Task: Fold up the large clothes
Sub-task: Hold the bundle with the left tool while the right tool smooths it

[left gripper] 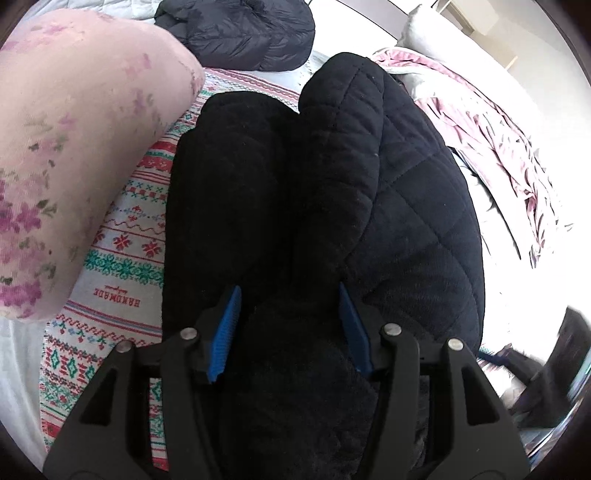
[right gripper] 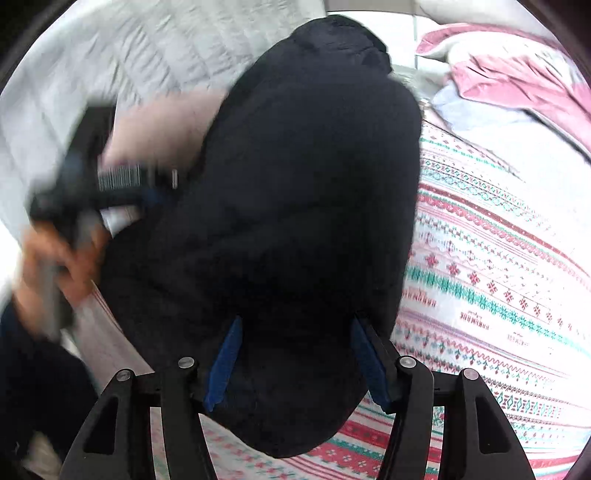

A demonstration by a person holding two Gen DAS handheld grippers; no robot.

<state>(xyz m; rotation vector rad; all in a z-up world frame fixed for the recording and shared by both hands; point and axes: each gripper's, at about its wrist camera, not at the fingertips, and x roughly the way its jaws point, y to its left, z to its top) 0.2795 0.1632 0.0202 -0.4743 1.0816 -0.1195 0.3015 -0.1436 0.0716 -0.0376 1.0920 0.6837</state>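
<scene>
left gripper point(left gripper: 290, 328) | jaws apart around black quilted coat point(left gripper: 388, 192) | patterned blanket point(left gripper: 125, 258)

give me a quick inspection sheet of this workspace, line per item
surface: bed covered by a red, green and white patterned blanket, printed HANDMADE.
job's things: black quilted jacket, bunched up and lying on the blanket.
clutter: second dark puffer jacket at the far end; crumpled pink fabric to one side; grey quilted cover.
grippers: left tongs with jaws apart and black fabric between the blue pads; right tongs likewise; whether either actually pinches, cannot tell.
cables: nothing seen.
surroundings: person's floral-print sleeve; the right wrist view is motion-blurred; bright glare at the edges.
</scene>
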